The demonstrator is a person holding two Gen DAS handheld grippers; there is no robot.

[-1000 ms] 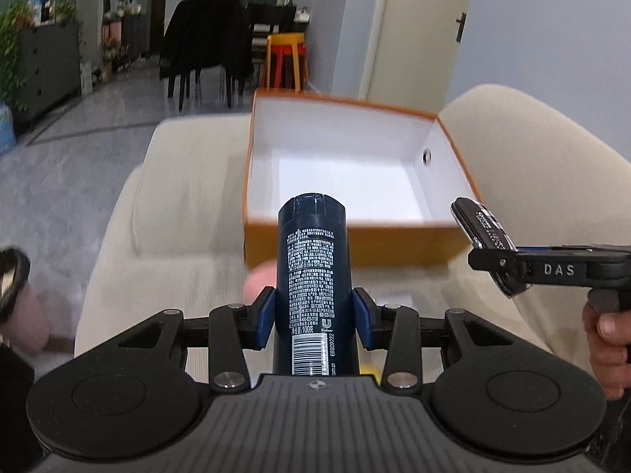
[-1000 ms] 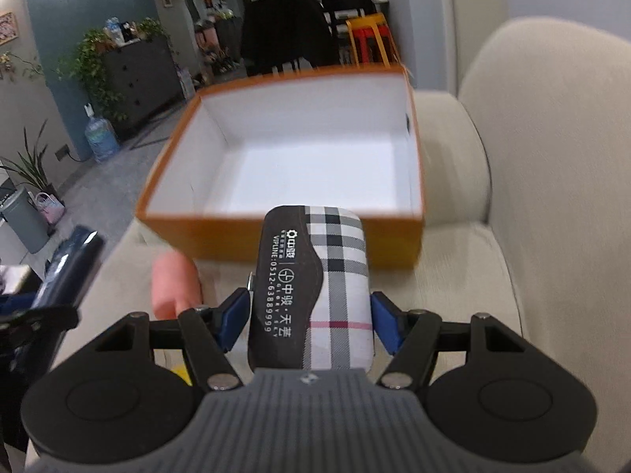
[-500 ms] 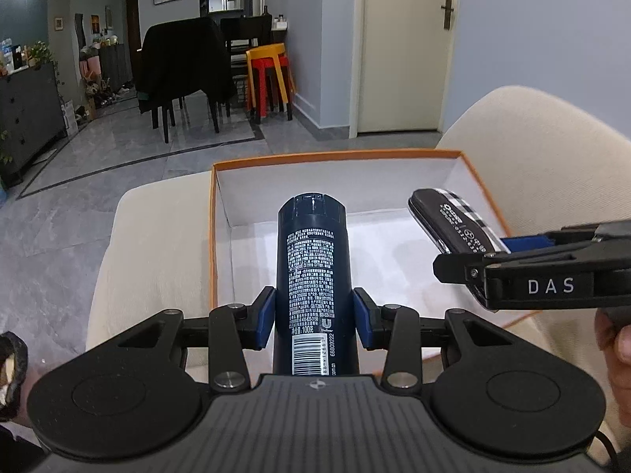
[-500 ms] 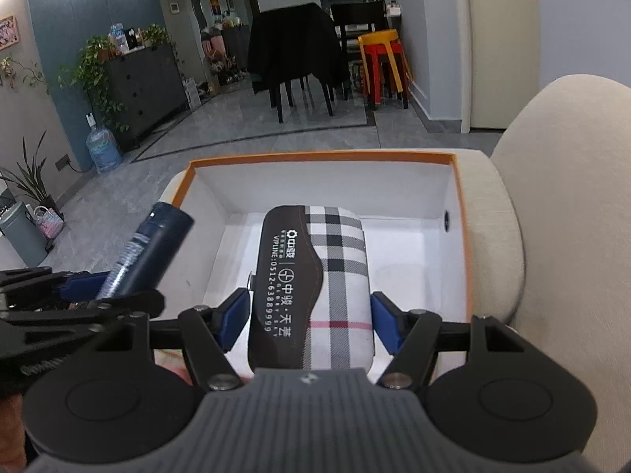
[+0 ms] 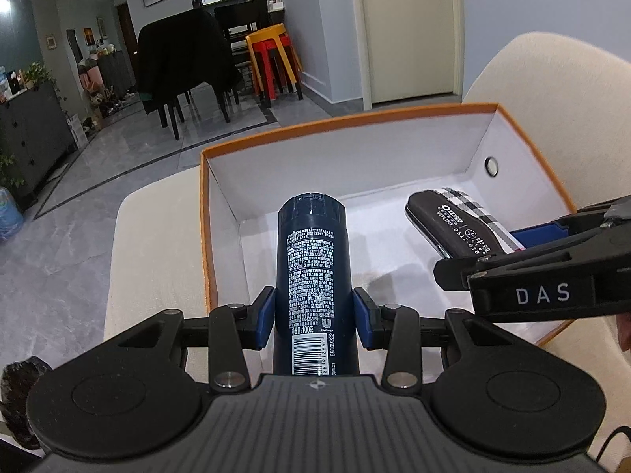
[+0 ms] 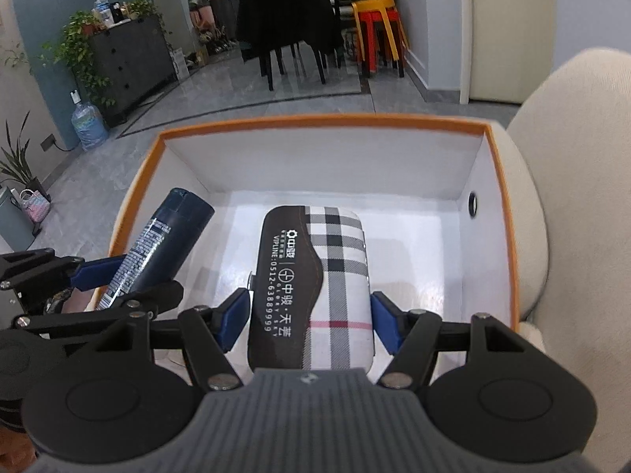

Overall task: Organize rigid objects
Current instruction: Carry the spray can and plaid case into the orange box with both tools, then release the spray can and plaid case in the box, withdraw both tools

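Over the open orange box on the cream sofa, both grippers are holding their loads inside the rim. The left gripper is clenching a dark blue can near the left wall, tilted forward. The right gripper is gripping a plaid case further right, possibly just above the white floor, though contact is hard to judge.

Lower end of bottle & plaid case hidden behind gripper bodies; bottle print too small.
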